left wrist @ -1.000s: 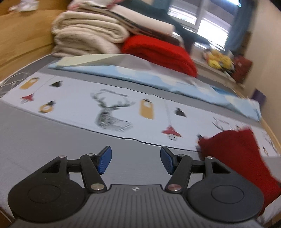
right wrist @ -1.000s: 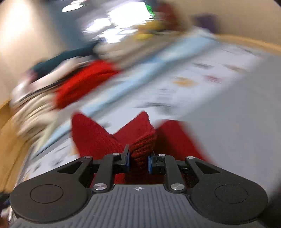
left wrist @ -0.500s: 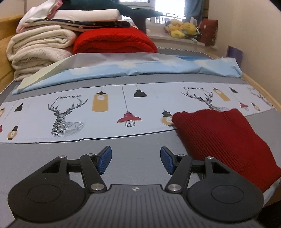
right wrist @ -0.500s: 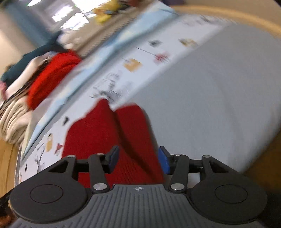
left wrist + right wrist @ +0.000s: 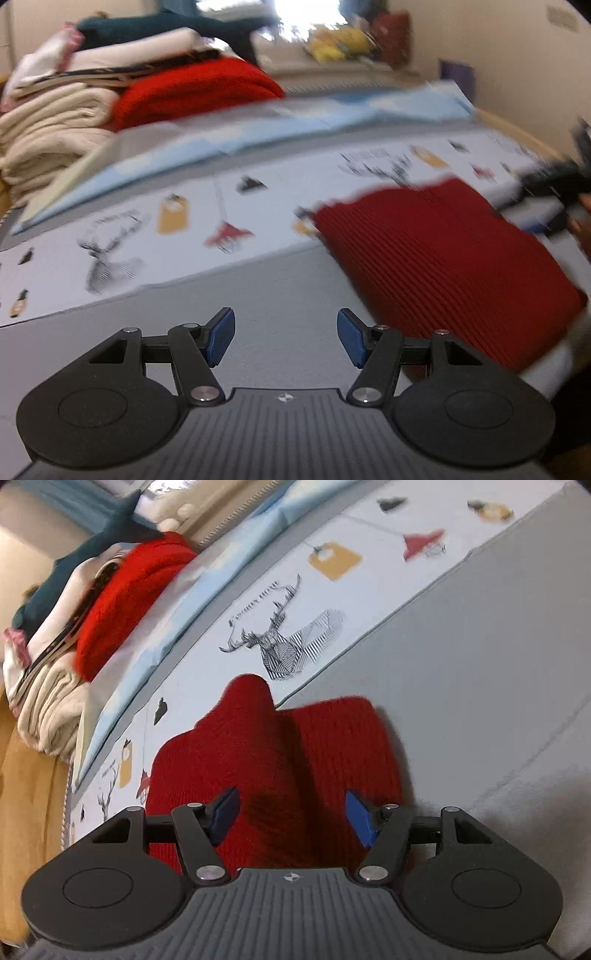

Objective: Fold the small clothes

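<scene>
Left gripper (image 5: 285,339): my jaws stand released with a wide gap, nothing between the 2 blue pads, hanging over plain grey bedding (image 5: 258,295).
Right gripper (image 5: 291,818): my jaws are spread apart and released; the red knit lies under and between the pads, but neither pad pinches it.
Red knit garment (image 5: 269,771): it lies flat on the bed, close in front of my right gripper, with a rounded lobe at its far end reaching onto the printed band. A dark crease runs down its middle in the right wrist view.
Same garment from the left (image 5: 439,254): it sits to the right of my left gripper, its near left edge running diagonally close to my right-hand pad; the view is blurred.
Printed band (image 5: 280,642): a white strip with deer heads, lamps and tags crosses the bed beyond the garment; its near edge meets the grey bedding in a straight line.
Light blue sheet (image 5: 295,122): a folded strip lies along the far side of the printed band.
Folded pile (image 5: 192,92): a bright red blanket, cream blankets and other folded cloth are stacked at the far left, well apart from the garment.
Open room: bare grey bedding spreads to the right of the garment in the right wrist view, and to the near left in the left wrist view.
Bed edge: a wooden rim (image 5: 22,812) shows at the far left in the right wrist view.
</scene>
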The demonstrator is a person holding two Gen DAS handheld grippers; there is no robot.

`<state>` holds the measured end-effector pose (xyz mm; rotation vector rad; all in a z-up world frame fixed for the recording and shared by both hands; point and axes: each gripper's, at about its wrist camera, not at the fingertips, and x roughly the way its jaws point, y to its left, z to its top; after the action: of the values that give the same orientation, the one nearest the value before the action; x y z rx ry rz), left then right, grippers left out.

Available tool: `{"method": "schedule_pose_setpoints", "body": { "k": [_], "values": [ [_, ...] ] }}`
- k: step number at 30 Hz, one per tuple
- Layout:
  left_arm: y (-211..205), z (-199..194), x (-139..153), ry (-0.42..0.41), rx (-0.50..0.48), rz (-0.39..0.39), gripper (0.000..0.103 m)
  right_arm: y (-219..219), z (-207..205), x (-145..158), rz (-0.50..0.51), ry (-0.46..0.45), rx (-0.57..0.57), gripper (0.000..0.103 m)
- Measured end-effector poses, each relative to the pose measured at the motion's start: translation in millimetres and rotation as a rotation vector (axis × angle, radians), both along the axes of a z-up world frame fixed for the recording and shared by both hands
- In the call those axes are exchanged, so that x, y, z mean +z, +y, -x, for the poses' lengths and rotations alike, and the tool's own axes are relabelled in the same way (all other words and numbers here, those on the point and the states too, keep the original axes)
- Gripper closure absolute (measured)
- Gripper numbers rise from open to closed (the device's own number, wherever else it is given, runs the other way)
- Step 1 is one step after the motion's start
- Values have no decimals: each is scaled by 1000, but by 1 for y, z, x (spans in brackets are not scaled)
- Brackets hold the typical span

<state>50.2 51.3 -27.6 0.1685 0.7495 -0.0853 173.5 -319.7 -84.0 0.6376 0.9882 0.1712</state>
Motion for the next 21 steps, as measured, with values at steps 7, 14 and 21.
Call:
{"method": "schedule_pose_setpoints", "body": {
  "k": [7,14,21],
  "values": [
    [-63,-5,-1,54,-41,217,36,13,-17,-2,-35,4,68,76],
    [-99,-10,-44,211,-97,298,38,-3,10,46,-61,-294,100,89],
    [-84,3,-88,338,-60,313,39,-8,3,-7,103,89,105,70]
  ]
}}
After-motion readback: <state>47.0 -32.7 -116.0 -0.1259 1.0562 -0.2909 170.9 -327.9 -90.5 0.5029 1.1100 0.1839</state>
